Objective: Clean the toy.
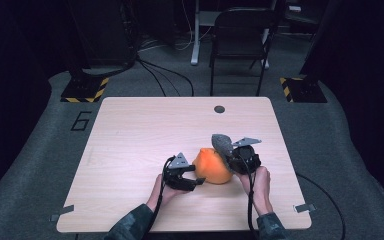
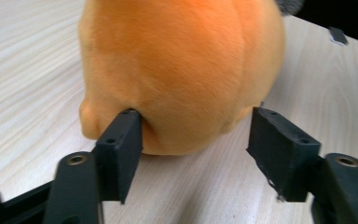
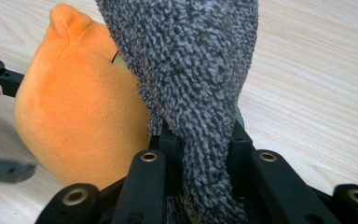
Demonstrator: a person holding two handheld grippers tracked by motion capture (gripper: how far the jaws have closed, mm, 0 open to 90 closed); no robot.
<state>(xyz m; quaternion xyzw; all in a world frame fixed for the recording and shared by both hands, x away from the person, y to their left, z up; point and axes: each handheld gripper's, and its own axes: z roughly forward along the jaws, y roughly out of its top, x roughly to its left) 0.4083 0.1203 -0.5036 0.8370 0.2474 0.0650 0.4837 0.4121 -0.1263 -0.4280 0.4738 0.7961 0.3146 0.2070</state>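
1. the table (image 1: 130,150) takes up the middle of the high view, a pale wood top with a small dark hole at its upper centre; nothing else lies on it apart from the work in hand at the lower centre of the frame.
2. the orange plush toy (image 1: 212,166) sits on the table at lower centre of the high view, between the two grippers. it rests on the wood on its own, so setting it down looks done.
3. the grey fuzzy cloth (image 1: 222,143) rises from the right gripper at the toy's upper right edge. in the right gripper view it stands up the centre of the frame, leaning against the orange plush. i cannot tell whether it is sewn to the toy or a loose piece.
4. the right gripper (image 3: 200,154) is clamped narrow on that grey cloth, jaws pinching its lower part. this hold looks like the step in hand; what remains, by my reading, is pulling or placing the cloth.
5. the left gripper (image 2: 200,140) stands parted at the toy's lower left in the high view. one jaw touches the plush, the other is clear, so it grips nothing.
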